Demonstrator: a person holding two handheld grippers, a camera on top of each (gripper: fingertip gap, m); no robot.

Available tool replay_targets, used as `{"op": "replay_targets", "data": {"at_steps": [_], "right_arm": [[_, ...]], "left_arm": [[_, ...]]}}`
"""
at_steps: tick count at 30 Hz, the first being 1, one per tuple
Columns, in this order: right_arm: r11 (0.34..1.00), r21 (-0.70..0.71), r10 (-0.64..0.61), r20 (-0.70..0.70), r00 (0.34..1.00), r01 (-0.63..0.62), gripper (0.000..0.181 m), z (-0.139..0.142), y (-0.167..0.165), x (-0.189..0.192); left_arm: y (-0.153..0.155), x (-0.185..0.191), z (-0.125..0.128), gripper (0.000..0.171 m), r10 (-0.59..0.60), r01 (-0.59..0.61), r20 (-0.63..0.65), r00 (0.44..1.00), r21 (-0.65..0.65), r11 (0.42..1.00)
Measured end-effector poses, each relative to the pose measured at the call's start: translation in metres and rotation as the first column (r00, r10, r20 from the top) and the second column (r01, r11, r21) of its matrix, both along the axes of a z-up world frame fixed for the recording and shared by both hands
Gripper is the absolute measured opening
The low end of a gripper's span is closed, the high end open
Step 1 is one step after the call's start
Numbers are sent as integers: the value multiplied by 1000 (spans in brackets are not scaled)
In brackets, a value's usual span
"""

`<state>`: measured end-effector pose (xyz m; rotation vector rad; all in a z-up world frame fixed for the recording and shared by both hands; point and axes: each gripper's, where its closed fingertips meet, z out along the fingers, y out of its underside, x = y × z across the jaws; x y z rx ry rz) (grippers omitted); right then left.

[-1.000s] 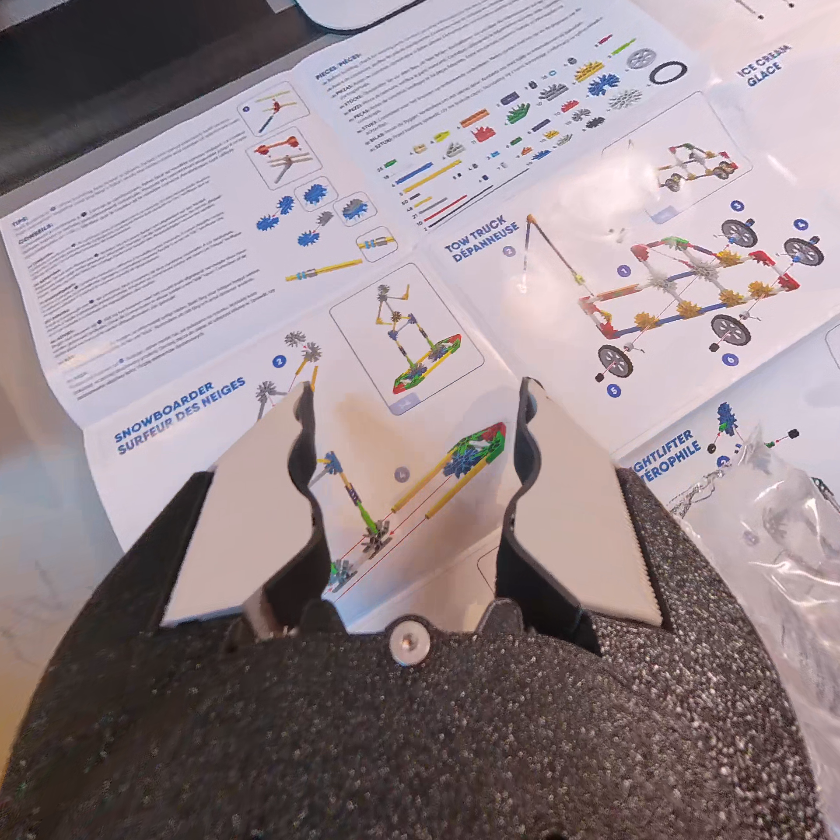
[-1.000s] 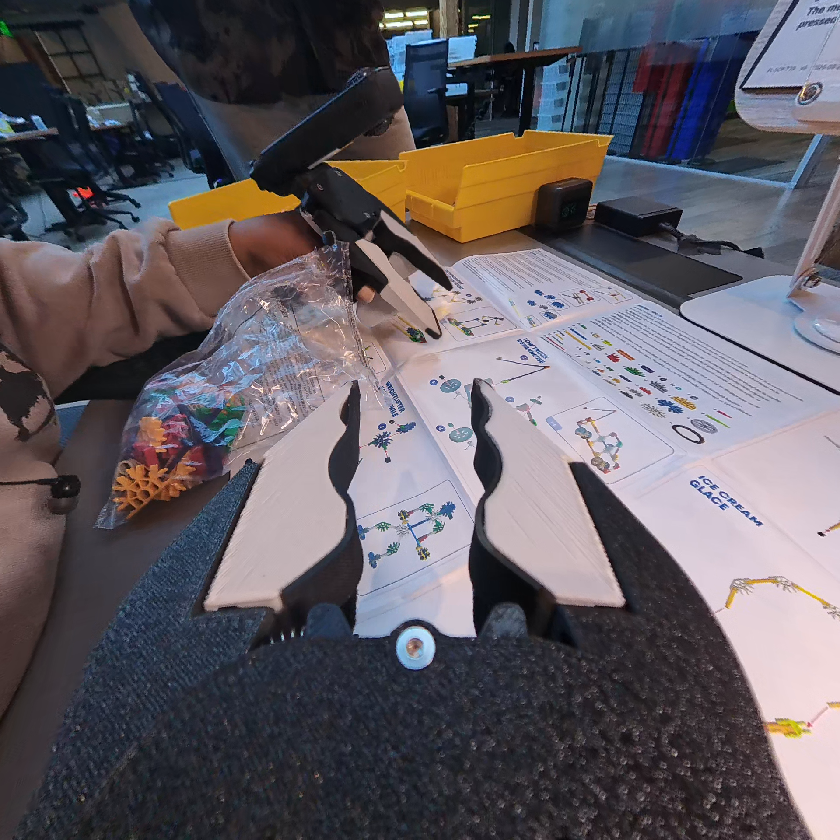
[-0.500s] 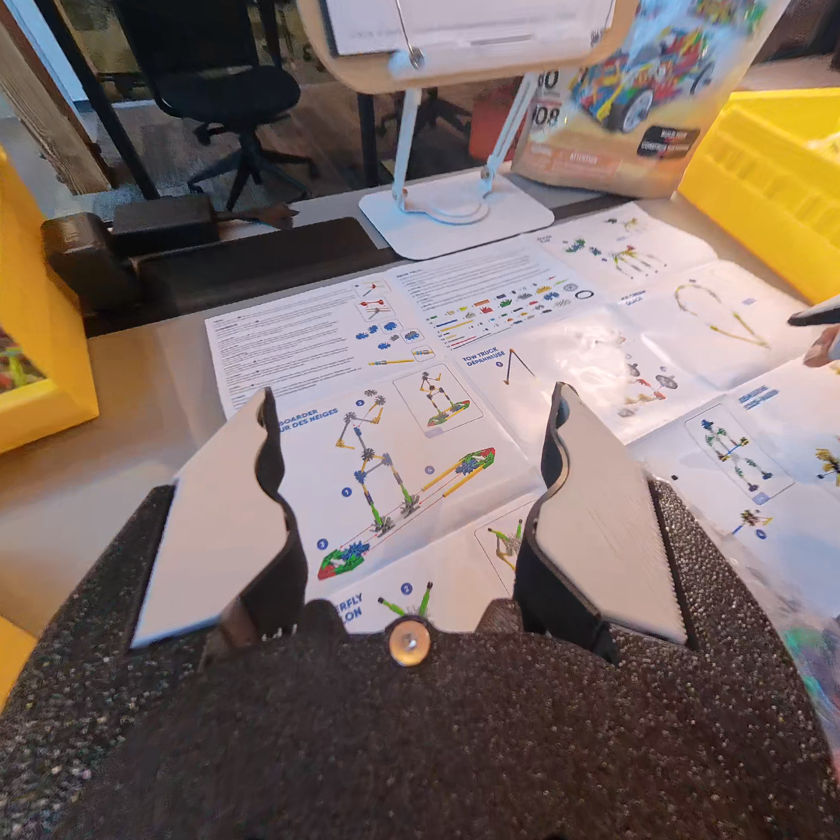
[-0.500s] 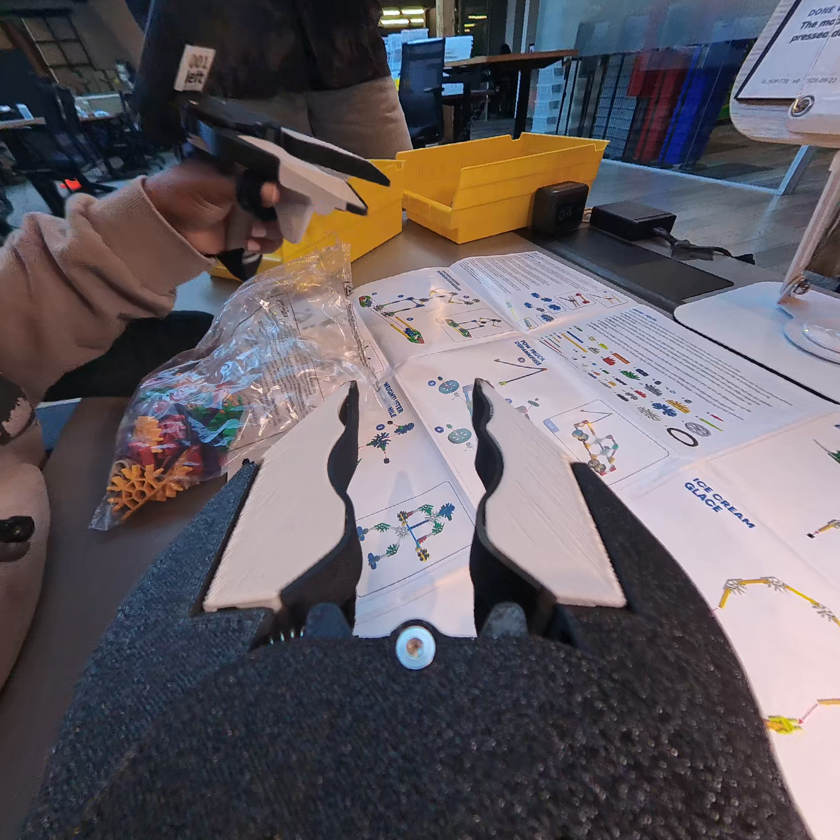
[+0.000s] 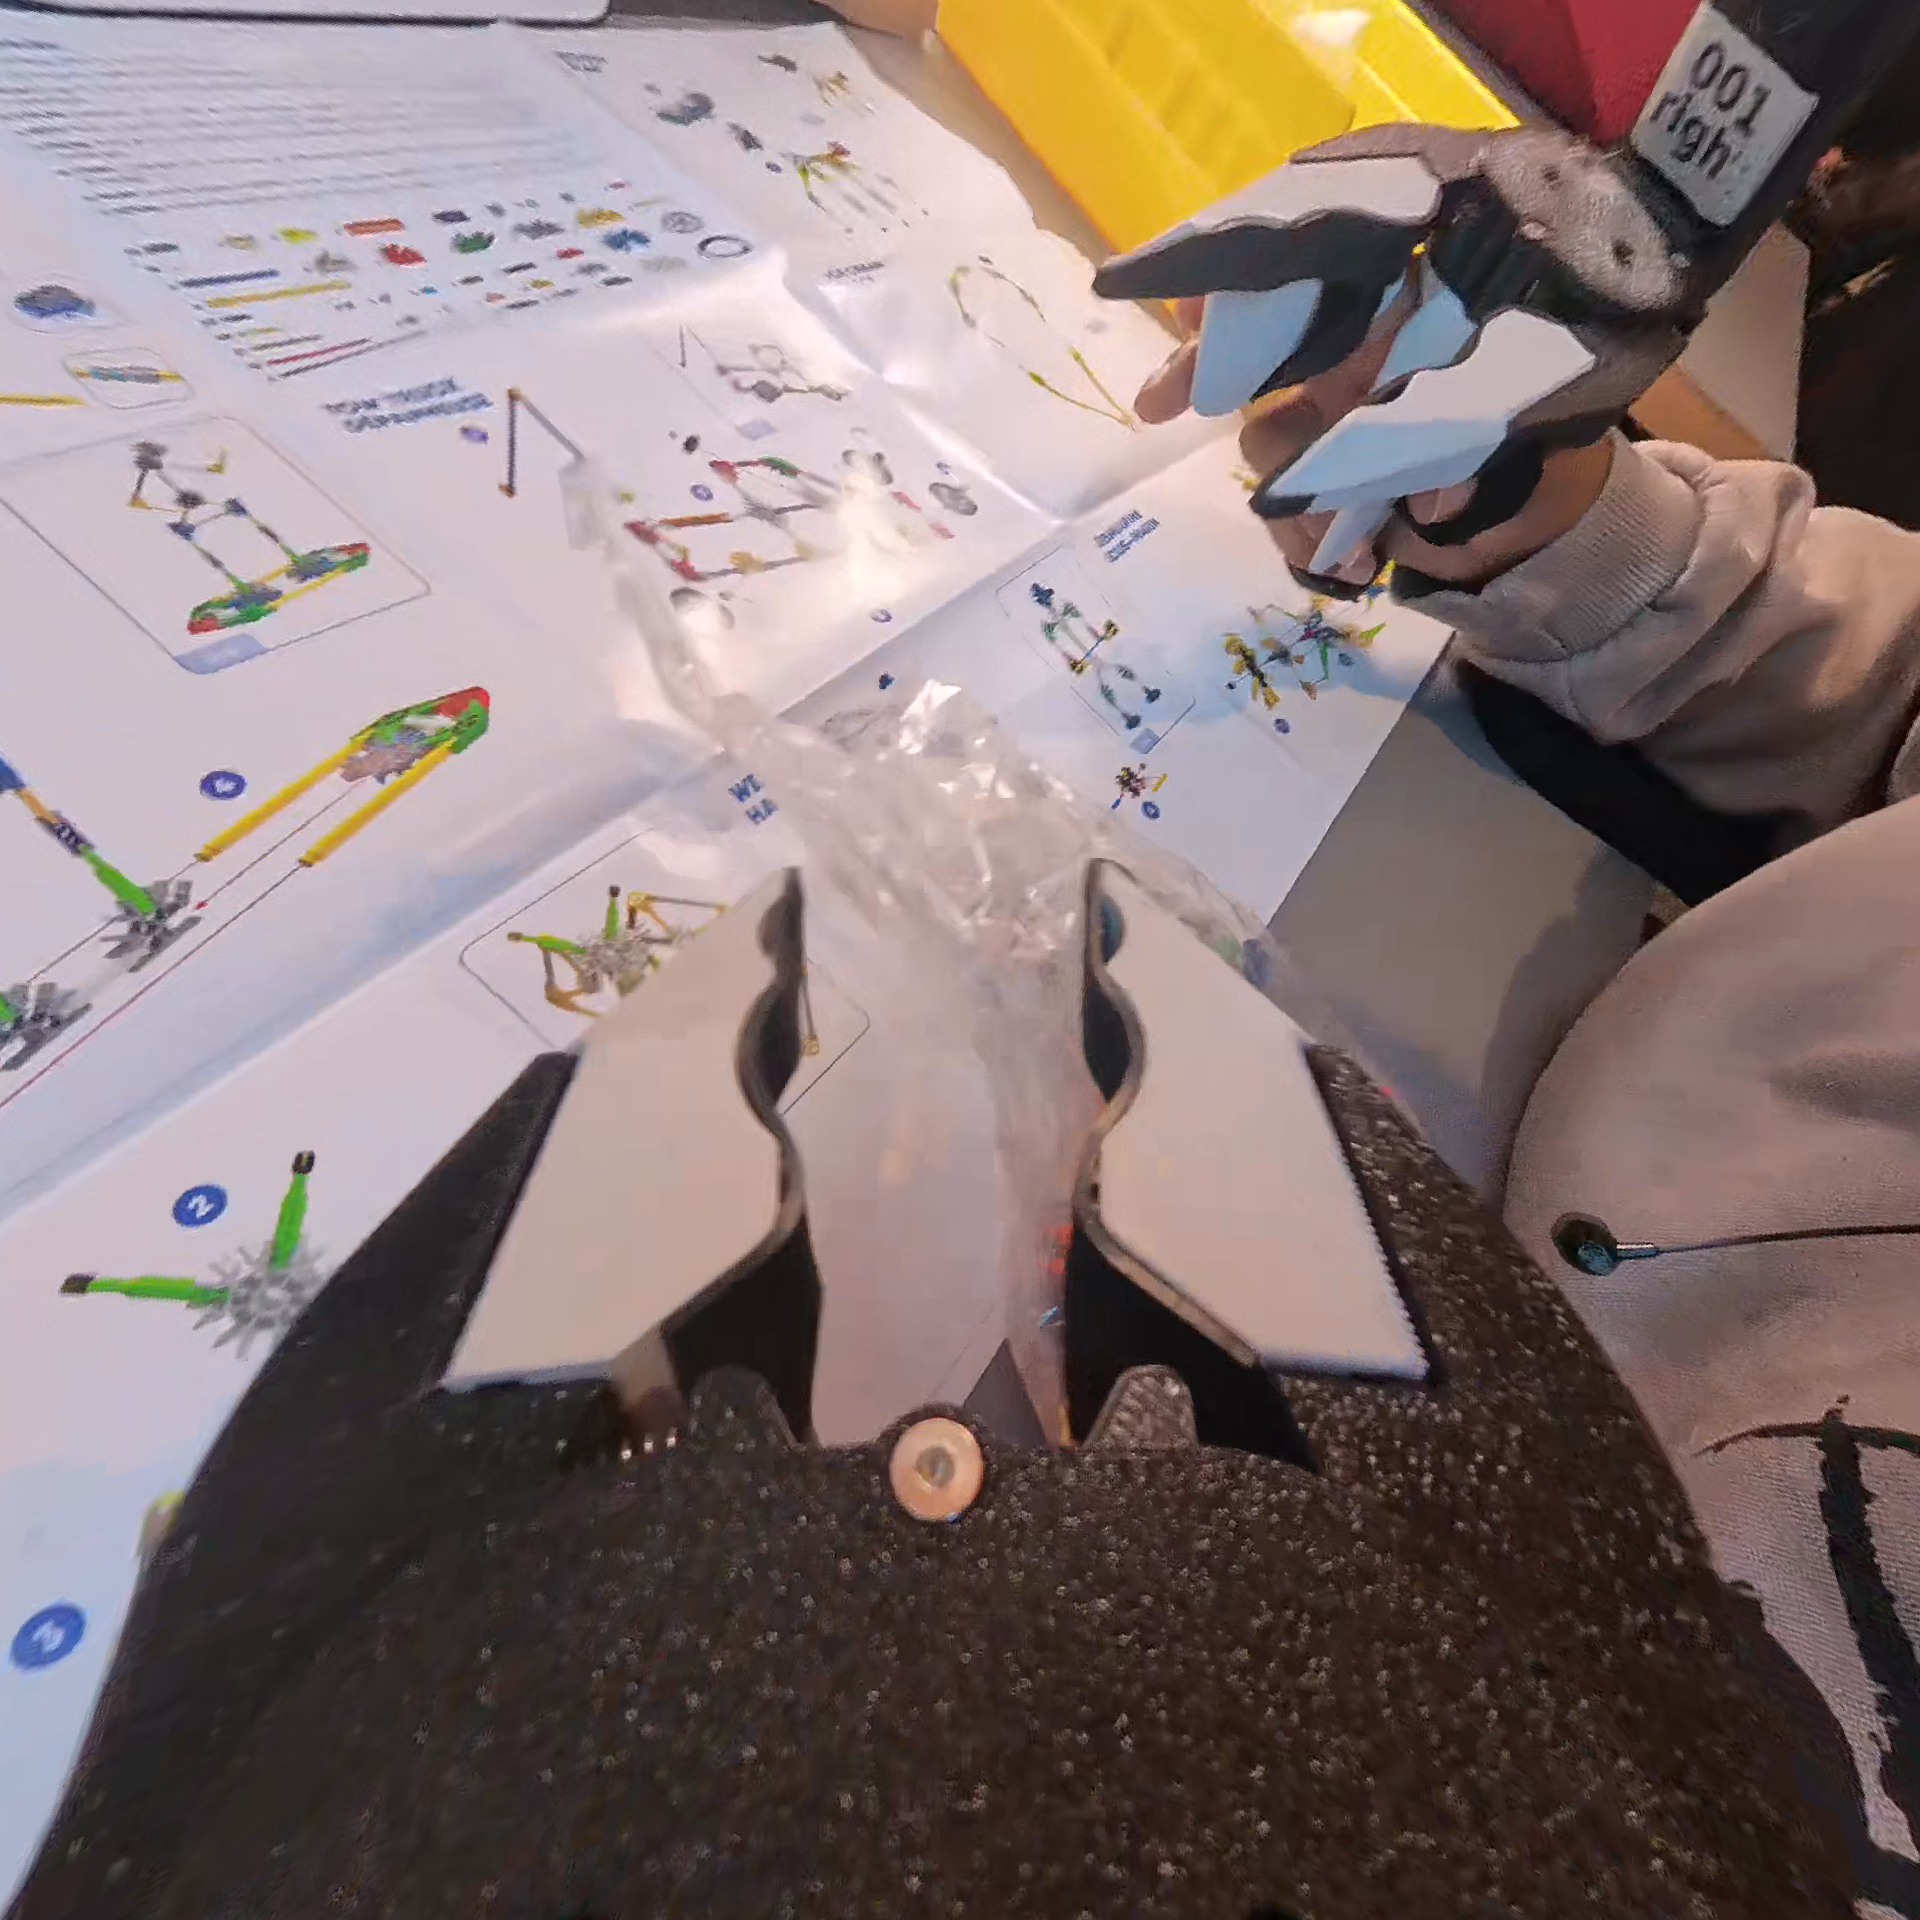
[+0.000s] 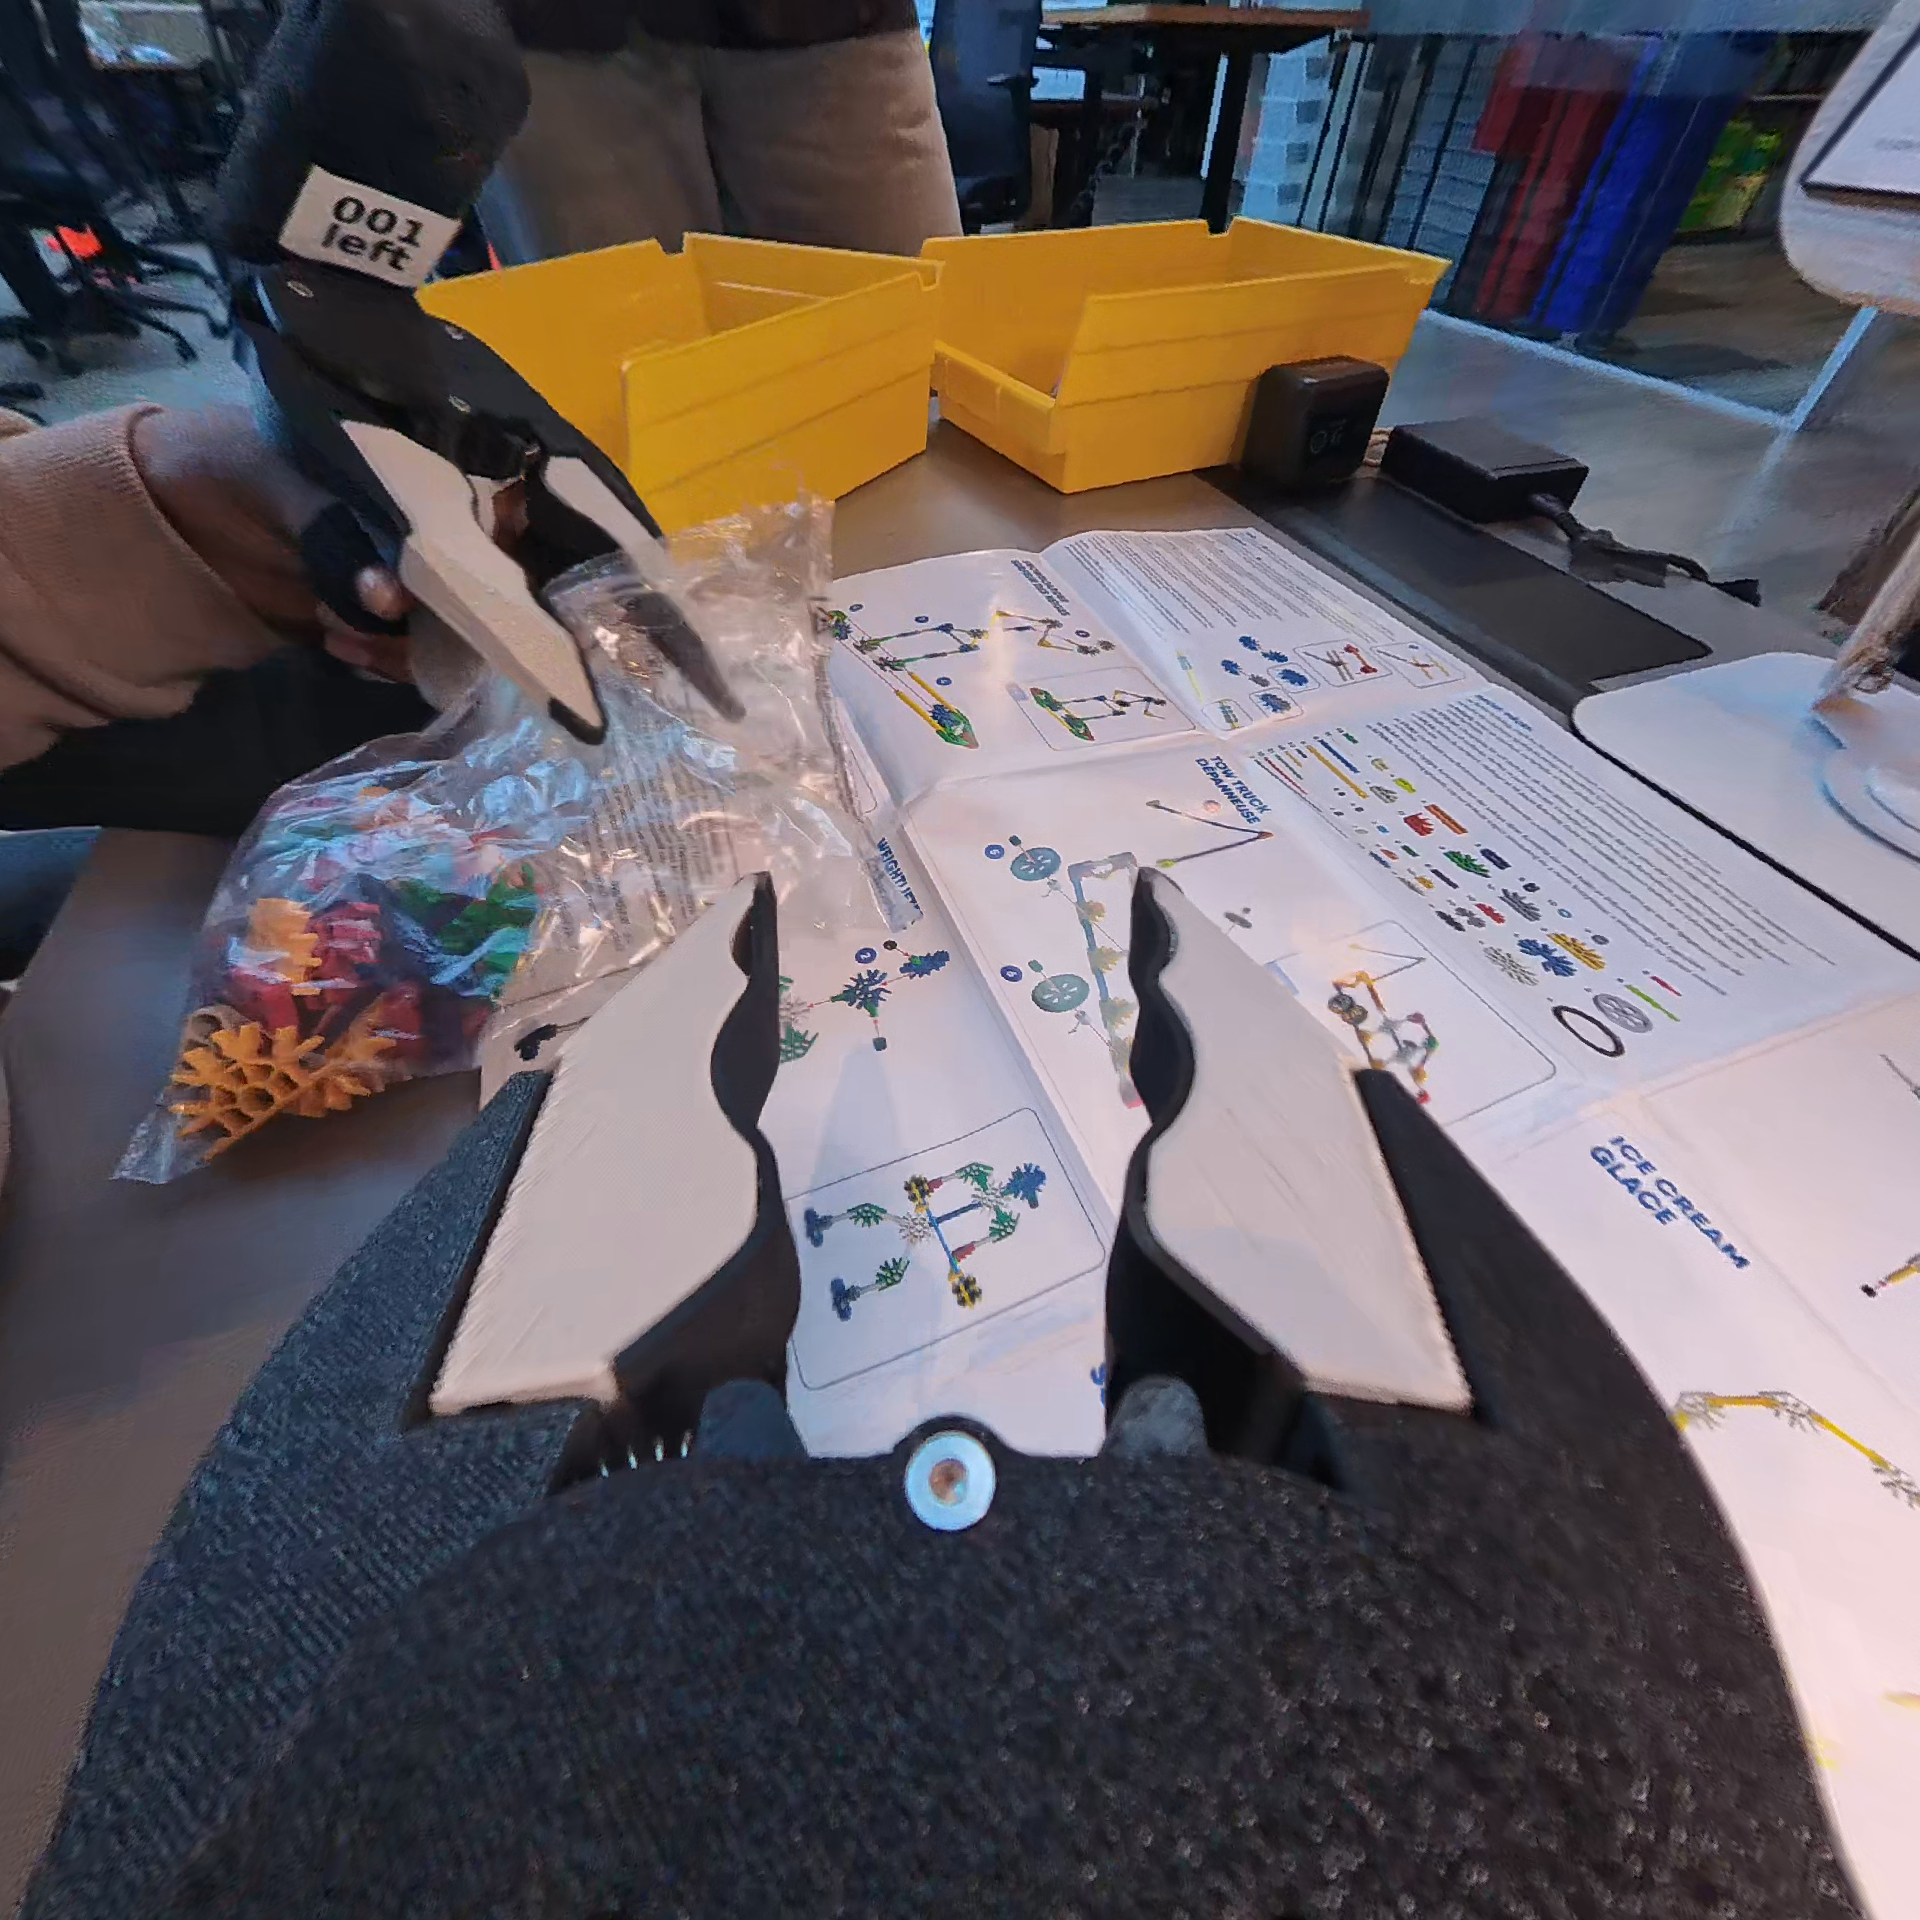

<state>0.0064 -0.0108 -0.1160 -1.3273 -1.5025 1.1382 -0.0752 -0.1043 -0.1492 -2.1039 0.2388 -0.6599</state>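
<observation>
In the left wrist view we see our left gripper (image 5: pixel 940 883) with its jaws spread apart, pointing down at the clear plastic bag (image 5: pixel 935 831). The crinkled film runs up from between the two fingers toward twelve o'clock; whether either finger actually touches it we cannot tell, since the film is transparent and blurred there. The bag lies on the unfolded instruction sheet (image 5: pixel 364 540), which fills the view from nine to one o'clock with coloured model diagrams. At two o'clock the right gripper (image 5: pixel 1184 395) hangs above the sheet's edge, jaws parted, held by a hand in a beige sleeve (image 5: pixel 1621 613). A yellow bin (image 5: pixel 1164 114) sits at one o'clock beyond the sheet.

In the right wrist view our right gripper (image 6: pixel 951 883) is released and holds nothing, its fingers spread over the instruction sheet (image 6: pixel 1299 727), well above the printed diagrams. At ten o'clock the left gripper (image 6: pixel 665 717) tips down into the loose upper part of the plastic bag (image 6: pixel 436 883), its jaws open around the film. The bag's lower end, at nine o'clock, is packed with small construction pieces (image 6: pixel 312 987) in orange, red and green, and rests on the grey table (image 6: pixel 156 1299) just beside the sheet's left edge. Two yellow bins (image 6: pixel 1174 343) stand at twelve o'clock, with a small black box (image 6: pixel 1314 421) near them and a white stand base (image 6: pixel 1714 758) at three o'clock.
</observation>
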Motion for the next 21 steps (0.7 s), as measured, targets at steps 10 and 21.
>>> {"op": "replay_targets", "data": {"at_steps": [10,21], "right_arm": [[979,75,182,90,979,-189,57,14,-55,-21],[854,71,503,143,852,-516,66,67,-110,-59]], "left_arm": [[-3,17,34,0,-81,81,-7,997,163,983],[-24,55,55,0,-267,288,-115,957,256,923]]}}
